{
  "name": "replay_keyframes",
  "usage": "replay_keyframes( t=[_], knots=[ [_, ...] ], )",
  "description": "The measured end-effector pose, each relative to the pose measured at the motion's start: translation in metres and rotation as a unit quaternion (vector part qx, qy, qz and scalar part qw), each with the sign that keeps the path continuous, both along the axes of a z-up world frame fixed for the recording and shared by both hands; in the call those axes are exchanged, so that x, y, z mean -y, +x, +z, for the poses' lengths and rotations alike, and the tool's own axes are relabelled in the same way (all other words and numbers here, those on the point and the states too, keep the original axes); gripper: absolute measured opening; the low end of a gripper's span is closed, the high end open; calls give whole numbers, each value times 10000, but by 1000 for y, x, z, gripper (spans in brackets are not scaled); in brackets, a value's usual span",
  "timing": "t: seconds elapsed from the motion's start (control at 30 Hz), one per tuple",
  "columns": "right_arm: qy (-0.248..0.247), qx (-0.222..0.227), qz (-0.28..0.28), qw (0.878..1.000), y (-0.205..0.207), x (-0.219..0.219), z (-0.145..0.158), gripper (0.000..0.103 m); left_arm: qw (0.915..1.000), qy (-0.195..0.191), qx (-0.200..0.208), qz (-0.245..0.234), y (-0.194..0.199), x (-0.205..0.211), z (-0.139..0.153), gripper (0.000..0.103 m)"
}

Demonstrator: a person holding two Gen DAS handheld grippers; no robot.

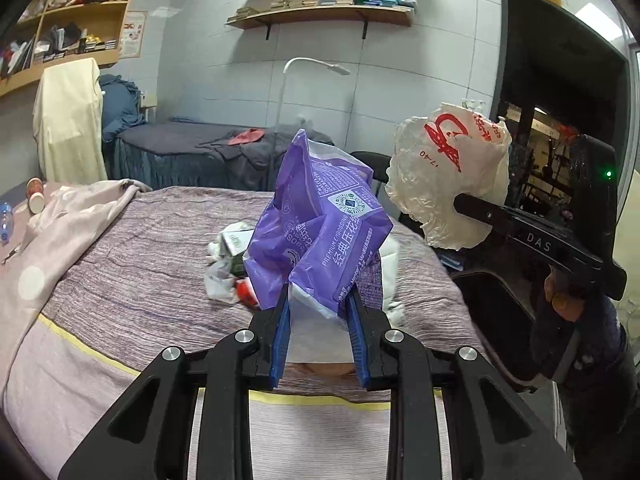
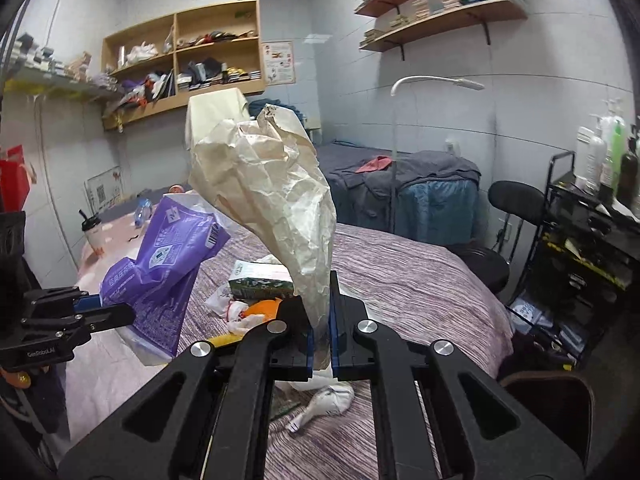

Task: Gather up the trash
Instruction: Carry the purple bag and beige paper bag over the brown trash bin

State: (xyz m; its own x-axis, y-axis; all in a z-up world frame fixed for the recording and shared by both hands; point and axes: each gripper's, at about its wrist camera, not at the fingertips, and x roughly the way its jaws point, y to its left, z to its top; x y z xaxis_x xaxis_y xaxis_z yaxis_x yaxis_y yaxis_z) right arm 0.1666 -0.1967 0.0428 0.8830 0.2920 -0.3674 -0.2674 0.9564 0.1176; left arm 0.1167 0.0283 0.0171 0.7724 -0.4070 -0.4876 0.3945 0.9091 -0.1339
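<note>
My left gripper (image 1: 320,300) is shut on a crumpled purple tissue wrapper (image 1: 320,220) and holds it up above the bed; the wrapper also shows in the right wrist view (image 2: 160,276). My right gripper (image 2: 320,300) is shut on a crumpled white paper bag (image 2: 272,192), held upright; in the left wrist view the bag (image 1: 448,176) shows red print and hangs at the right beyond the bed's edge. More trash lies on the striped bed cover (image 1: 160,240): a green carton (image 2: 260,280), white scraps (image 1: 220,280) and an orange piece (image 2: 264,306).
A dark bin (image 1: 496,320) stands by the bed's right side. A paper cup (image 1: 36,196) and a bottle (image 1: 5,220) lie at the bed's far left. A black stool (image 2: 516,200) and a black cart (image 2: 580,248) stand on the right. A second bed (image 1: 192,152) is behind.
</note>
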Motion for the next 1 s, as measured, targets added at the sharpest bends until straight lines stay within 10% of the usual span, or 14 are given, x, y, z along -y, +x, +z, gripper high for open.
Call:
replay_keyframes(
  t=[0.37,1.0],
  knots=[
    [146,-332,-1140,9928,-50,94,-27,6,9976,64,169,-662,-17,66,5,26],
    [234,-2090,-2689,9399,-73,203,-151,7,9807,249,-157,-1932,-20,181,-13,26]
  ],
)
